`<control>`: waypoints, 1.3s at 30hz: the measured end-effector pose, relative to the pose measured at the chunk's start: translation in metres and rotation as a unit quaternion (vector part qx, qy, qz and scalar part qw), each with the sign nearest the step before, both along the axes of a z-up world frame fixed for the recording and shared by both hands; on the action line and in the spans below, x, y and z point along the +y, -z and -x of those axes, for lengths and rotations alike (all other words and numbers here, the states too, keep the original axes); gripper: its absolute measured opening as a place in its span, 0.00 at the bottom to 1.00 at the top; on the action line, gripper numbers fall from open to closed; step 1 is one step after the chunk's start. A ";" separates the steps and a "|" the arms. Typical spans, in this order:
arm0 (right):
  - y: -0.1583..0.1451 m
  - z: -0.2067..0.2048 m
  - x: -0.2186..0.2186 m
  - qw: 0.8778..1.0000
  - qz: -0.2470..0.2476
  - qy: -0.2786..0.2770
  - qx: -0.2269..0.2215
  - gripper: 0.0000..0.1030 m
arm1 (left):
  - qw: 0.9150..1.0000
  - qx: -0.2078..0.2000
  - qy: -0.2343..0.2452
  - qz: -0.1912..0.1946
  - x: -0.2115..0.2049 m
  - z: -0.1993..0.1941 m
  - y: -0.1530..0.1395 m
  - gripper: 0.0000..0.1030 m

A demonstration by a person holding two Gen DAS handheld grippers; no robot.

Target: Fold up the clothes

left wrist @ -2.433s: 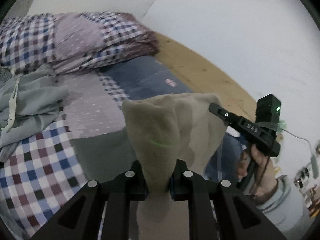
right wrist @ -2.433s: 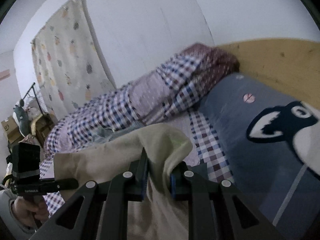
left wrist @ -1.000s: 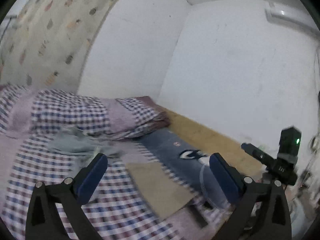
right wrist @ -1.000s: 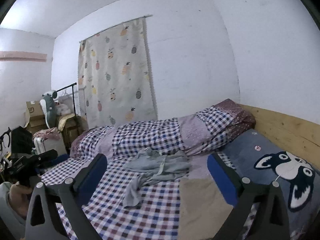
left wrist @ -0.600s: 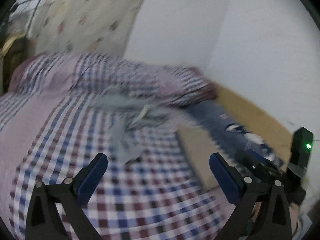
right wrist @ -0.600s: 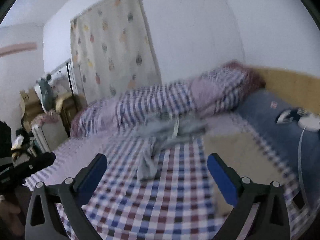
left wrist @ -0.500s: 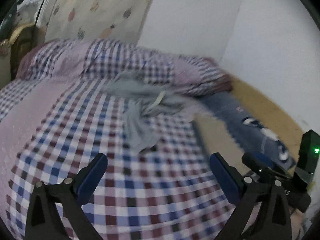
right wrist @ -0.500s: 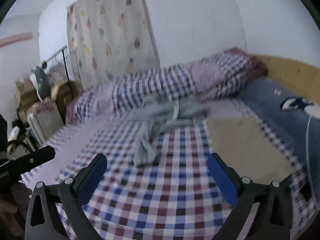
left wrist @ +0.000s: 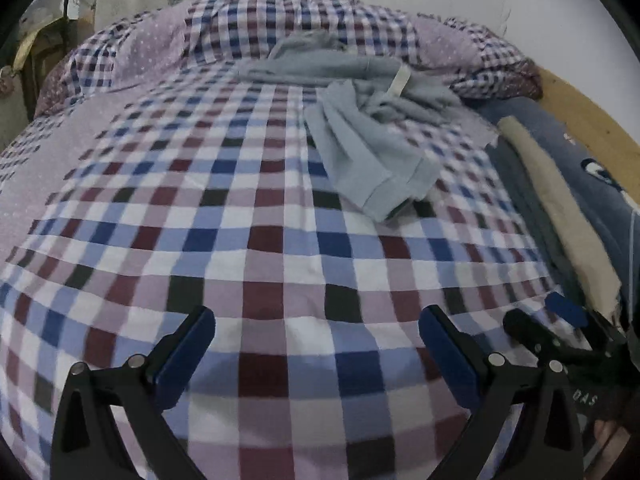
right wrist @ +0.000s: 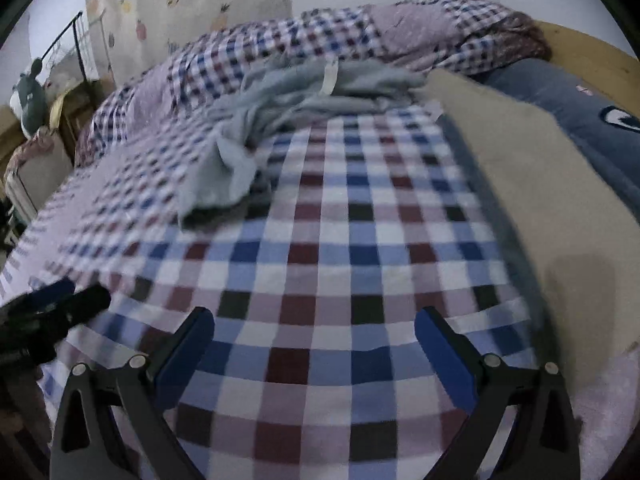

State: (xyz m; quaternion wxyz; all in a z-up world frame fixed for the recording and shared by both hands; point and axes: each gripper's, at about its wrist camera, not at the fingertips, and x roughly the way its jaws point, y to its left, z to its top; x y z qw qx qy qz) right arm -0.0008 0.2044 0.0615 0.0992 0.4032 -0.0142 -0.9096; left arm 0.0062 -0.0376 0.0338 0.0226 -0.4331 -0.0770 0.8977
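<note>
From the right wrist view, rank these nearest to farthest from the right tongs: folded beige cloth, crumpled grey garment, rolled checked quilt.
1. Folded beige cloth, lying flat at the right, reaching nearly level with the right tongs.
2. Crumpled grey garment, mid-bed, left of centre.
3. Rolled checked quilt, along the far edge behind the garment.

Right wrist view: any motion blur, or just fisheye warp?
Right wrist view: grey garment and beige folded cloth smeared, checks soft at left; dim, bluish light. Left wrist view: sharper, checked bedsheet crisp mid-frame, bulging with fisheye warp.
</note>
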 end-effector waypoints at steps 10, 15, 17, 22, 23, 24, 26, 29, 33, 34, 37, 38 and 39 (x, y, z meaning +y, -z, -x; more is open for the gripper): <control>0.032 0.021 -0.006 0.999 -0.020 0.004 -0.047 1.00 | 0.999 -0.005 -0.008 0.050 0.017 0.007 0.022 1.00; 0.034 0.021 -0.008 0.998 -0.030 0.004 -0.049 1.00 | 0.998 -0.005 -0.020 0.059 0.019 0.008 0.026 1.00; 0.034 0.021 -0.006 0.998 -0.028 0.004 -0.050 1.00 | 0.998 -0.005 -0.022 0.064 0.020 0.007 0.027 1.00; 0.035 0.021 -0.009 0.998 -0.026 0.004 -0.050 1.00 | 0.997 -0.007 -0.021 0.072 0.021 0.009 0.028 1.00; 0.035 0.020 -0.009 0.998 -0.026 0.004 -0.050 1.00 | 0.997 -0.007 -0.021 0.072 0.021 0.009 0.029 1.00; 0.035 0.019 -0.009 0.998 -0.027 0.004 -0.050 1.00 | 0.997 -0.007 -0.020 0.072 0.021 0.009 0.029 1.00; 0.035 0.018 -0.009 0.998 -0.030 0.004 -0.049 1.00 | 0.997 -0.007 -0.020 0.074 0.021 0.009 0.029 1.00; 0.035 0.019 -0.011 0.998 -0.032 0.004 -0.048 1.00 | 0.997 -0.006 -0.020 0.076 0.022 0.009 0.030 1.00; 0.035 0.020 -0.013 0.998 -0.036 0.003 -0.048 1.00 | 0.997 -0.006 -0.020 0.079 0.021 0.010 0.031 1.00; 0.036 0.021 -0.013 0.998 -0.036 0.003 -0.048 1.00 | 0.997 -0.006 -0.020 0.080 0.021 0.010 0.031 1.00; 0.036 0.022 -0.014 0.998 -0.037 0.002 -0.048 1.00 | 0.997 -0.006 -0.020 0.081 0.020 0.011 0.031 1.00; 0.036 0.022 -0.014 0.998 -0.037 0.001 -0.048 1.00 | 0.996 -0.006 -0.020 0.081 0.020 0.011 0.031 1.00; 0.036 0.022 -0.014 0.998 -0.037 0.001 -0.048 1.00 | 0.996 -0.006 -0.020 0.081 0.020 0.011 0.031 1.00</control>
